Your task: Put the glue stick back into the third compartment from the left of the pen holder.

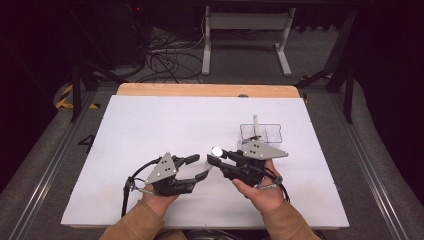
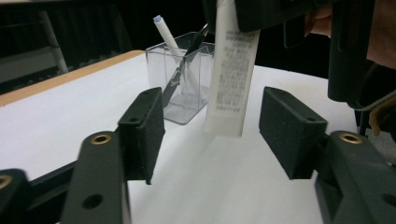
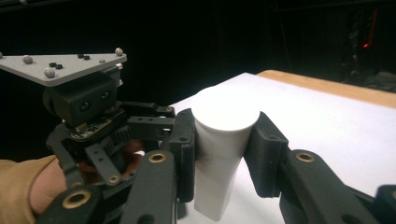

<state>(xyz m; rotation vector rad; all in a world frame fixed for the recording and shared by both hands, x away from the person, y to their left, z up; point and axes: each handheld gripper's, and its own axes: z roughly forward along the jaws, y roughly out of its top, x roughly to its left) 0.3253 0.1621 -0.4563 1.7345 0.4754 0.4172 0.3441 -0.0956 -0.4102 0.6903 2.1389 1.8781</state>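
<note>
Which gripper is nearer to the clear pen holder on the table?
Right. The right gripper, shut on the white tube, sits just in front of the clear pen holder. The left gripper is farther off, on the tube's other side, its jaws open.

Surface [image 1: 150, 130]: a white sheet covering nearly all of it, flat and bare over most of its area.
Far edge [image 1: 200, 90]: a strip of light wood left uncovered along the back.
Clear holder [image 1: 270, 134]: a see-through square box standing upright directly on the white surface, right of the middle.
Holder contents: a white pen [image 2: 170, 42] and a dark pen [image 2: 187, 60], both leaning.
Below the surface: grey floor [image 1: 45, 150].
</note>
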